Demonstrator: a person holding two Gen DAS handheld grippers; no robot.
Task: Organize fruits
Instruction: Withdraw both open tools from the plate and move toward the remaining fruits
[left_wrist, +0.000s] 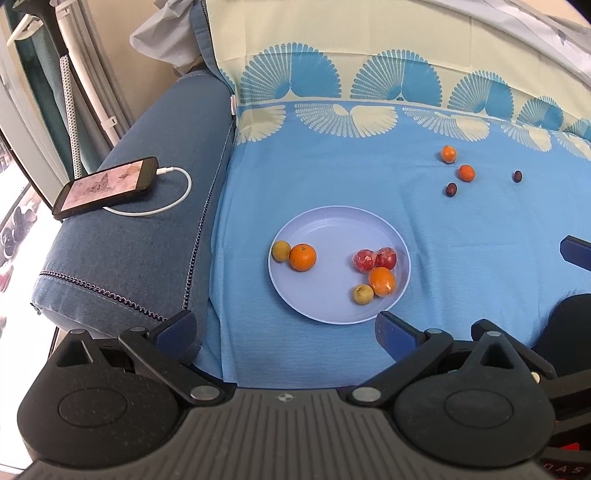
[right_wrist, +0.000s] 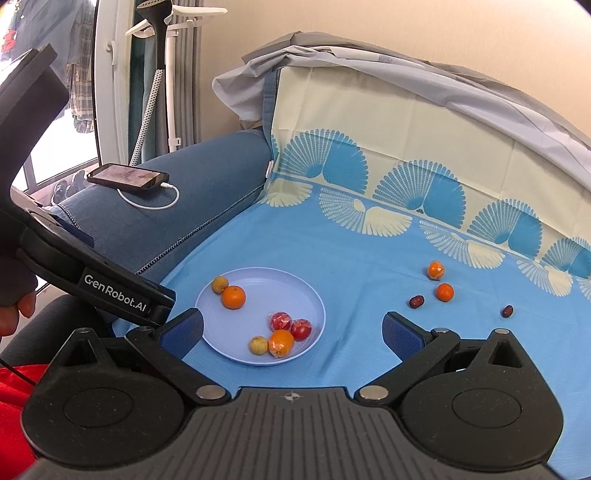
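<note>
A pale blue plate (left_wrist: 325, 229) (right_wrist: 306, 291) lies on the blue sheet and holds several fruits: two oranges (left_wrist: 303, 257) (right_wrist: 233, 297), two red fruits (left_wrist: 375, 259) (right_wrist: 290, 325) and two yellowish ones (left_wrist: 363, 294) (right_wrist: 258, 345). Loose on the sheet to the right lie two small oranges (left_wrist: 466, 172) (right_wrist: 444, 292) and two dark red fruits (left_wrist: 450, 189) (right_wrist: 416, 301). My left gripper (left_wrist: 286, 332) is open and empty just in front of the plate. My right gripper (right_wrist: 293, 334) is open and empty over the plate's near edge.
A phone (left_wrist: 105, 186) (right_wrist: 127, 176) on a white cable lies on the blue sofa arm (left_wrist: 147, 240) at the left. The sofa back with the patterned sheet (right_wrist: 406, 166) rises behind. The left gripper's body (right_wrist: 92, 284) shows at the left of the right wrist view.
</note>
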